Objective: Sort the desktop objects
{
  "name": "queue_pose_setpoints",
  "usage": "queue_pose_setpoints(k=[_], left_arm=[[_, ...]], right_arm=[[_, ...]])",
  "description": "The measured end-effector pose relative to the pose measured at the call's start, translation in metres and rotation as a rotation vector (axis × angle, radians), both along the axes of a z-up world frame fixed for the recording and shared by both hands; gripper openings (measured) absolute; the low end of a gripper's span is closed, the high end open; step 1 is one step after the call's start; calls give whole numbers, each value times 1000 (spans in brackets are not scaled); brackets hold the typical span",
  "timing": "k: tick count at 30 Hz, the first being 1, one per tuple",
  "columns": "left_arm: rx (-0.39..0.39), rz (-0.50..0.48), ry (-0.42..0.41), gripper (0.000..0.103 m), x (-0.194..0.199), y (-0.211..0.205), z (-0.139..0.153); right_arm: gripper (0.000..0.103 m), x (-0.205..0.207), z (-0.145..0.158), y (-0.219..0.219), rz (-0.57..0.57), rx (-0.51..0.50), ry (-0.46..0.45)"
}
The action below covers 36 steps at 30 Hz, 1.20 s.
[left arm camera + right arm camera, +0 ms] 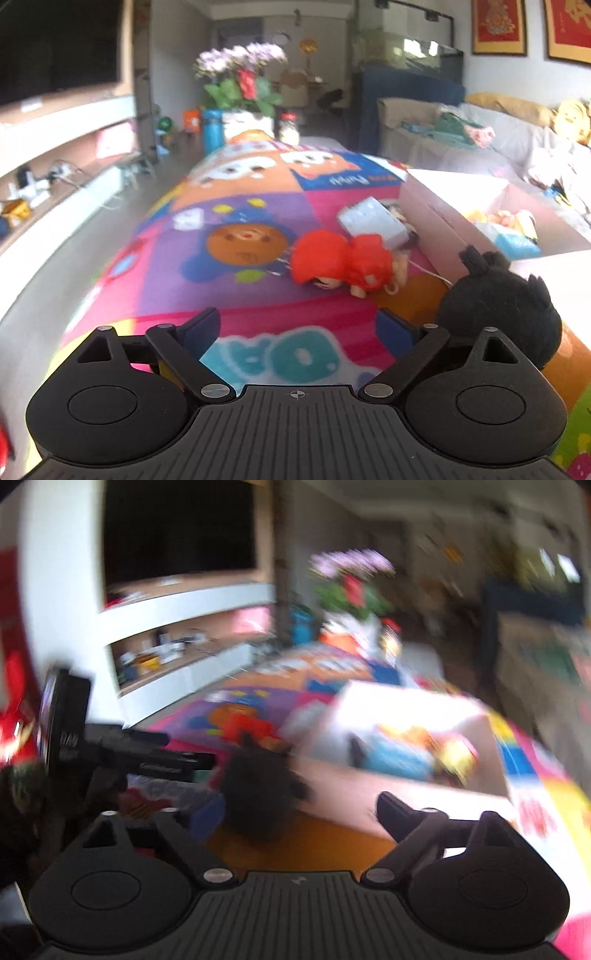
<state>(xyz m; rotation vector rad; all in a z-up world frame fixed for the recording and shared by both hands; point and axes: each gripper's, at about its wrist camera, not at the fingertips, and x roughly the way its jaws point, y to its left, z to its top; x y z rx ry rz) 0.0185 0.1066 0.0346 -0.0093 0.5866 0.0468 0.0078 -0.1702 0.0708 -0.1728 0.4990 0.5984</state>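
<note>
Left wrist view first: the left gripper (297, 326) is spread wide with nothing between its blue pads, hanging over a loud cartoon-print blanket (236, 206) that covers the table. A black fuzzy plush (498, 299) sits just to the right of the right-hand finger, outside the gap and not pinched. Further ahead there's a red-hooded doll (341, 264) lying on its side on the blanket, and right behind it a small white notepad (371, 221). A pink cardboard box (443, 218) stands to the right of those with some colourful stuff already inside, too small to make out. Potted flowers (242, 79) are at the far end, blurry. Right wrist view is smeared by motion blur, so take it loosely: the right gripper (295, 814) also looks wide open and empty, with the black plush (264, 794) ahead of it, nearer the left finger; whether it's touching I can't tell. The pink box (410, 786) is ahead to the right, and the other gripper's body (110, 755) pokes in from the left.
</note>
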Motion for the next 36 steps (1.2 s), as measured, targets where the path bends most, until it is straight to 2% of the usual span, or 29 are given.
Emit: queue_pose_setpoints(k=[3,6,7,8,10,12,14,16,18,20,23,26,28,31,33,36], left_arm=[[13,48,0,97,-12,7,12],[38,46,-3,99,-23,10,24],[46,45,-7,100,-27,10,27],[48,43,-11,100,-30,11,29],[42,44,-17,100,-35,13,31],[30,48,-19,100,-37,13,31],[15,47,-16,100,-38,13,30],[2,39,-3,100,-36,9,26],[-1,22,10,100,-35,3,22],[0,-2,17,100,-35,-5,19],[-4,-37,28,100,-35,-19,16],[11,-78,38,101,-37,-34,14],[27,-107,41,101,-39,-44,14],[28,-152,46,101,-41,-58,16],[10,-185,51,101,-41,-66,16],[-21,-207,83,102,-33,-78,12]], right_arm=[[99,-2,-16,42,51,-112,-85],[98,16,-30,69,17,-150,-60],[88,23,-33,73,3,-153,-41],[67,29,-34,77,-10,-163,-22],[61,34,-30,81,-9,-186,0],[58,26,-14,74,12,-140,-13],[56,11,11,52,21,-26,-42],[56,3,35,22,26,109,-21],[55,-2,47,-8,21,203,21],[55,-5,43,-30,-10,218,71],[54,-6,18,-51,-81,170,135],[56,-2,-5,-69,-171,155,195],[58,-5,-10,-80,-238,144,166],[76,-8,-16,-91,-322,122,104],[81,-10,-22,-94,-384,90,60],[91,-9,-36,-106,-419,131,100]])
